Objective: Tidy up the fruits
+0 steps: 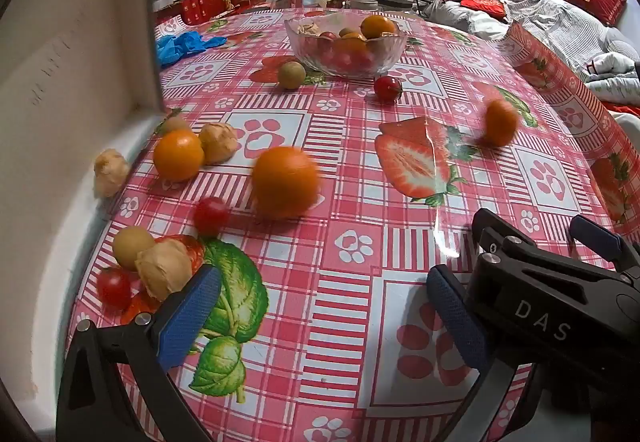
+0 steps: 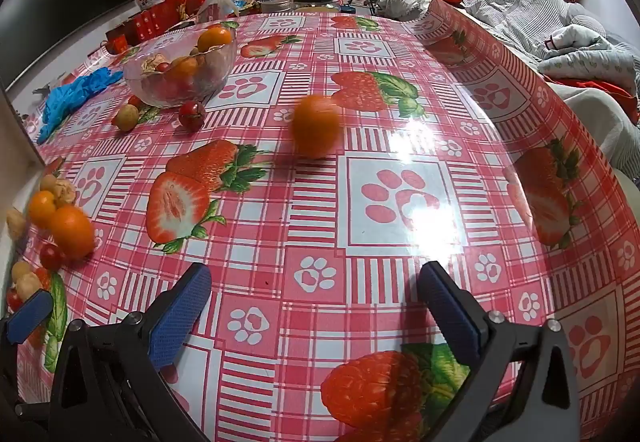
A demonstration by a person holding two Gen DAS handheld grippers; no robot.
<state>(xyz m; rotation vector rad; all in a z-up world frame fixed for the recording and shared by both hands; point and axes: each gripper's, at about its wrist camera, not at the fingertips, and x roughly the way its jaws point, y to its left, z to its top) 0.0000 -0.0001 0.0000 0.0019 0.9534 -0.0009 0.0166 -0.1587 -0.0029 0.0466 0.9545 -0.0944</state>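
A glass bowl (image 1: 394,49) (image 2: 222,68) holding oranges and cherry tomatoes stands at the far side of the table. Loose fruit lies on the cloth: a blurred orange (image 1: 285,181) (image 2: 72,231), another orange (image 1: 178,160), a blurred orange in mid-table (image 1: 500,122) (image 2: 316,125), cherry tomatoes (image 1: 387,88) (image 1: 211,215), a longan (image 1: 291,75) and papery husked fruits (image 1: 164,267). My left gripper (image 1: 320,316) is open and empty above the cloth. My right gripper (image 2: 314,308) is open and empty; it also shows in the left wrist view (image 1: 532,246).
A white wall (image 1: 76,82) borders the table's left edge. A blue glove (image 1: 182,45) (image 2: 74,94) lies left of the bowl. Red boxes and jars (image 1: 216,0) crowd the far end. The tablecloth edge (image 2: 568,110) curls up on the right, beside a sofa with bedding.
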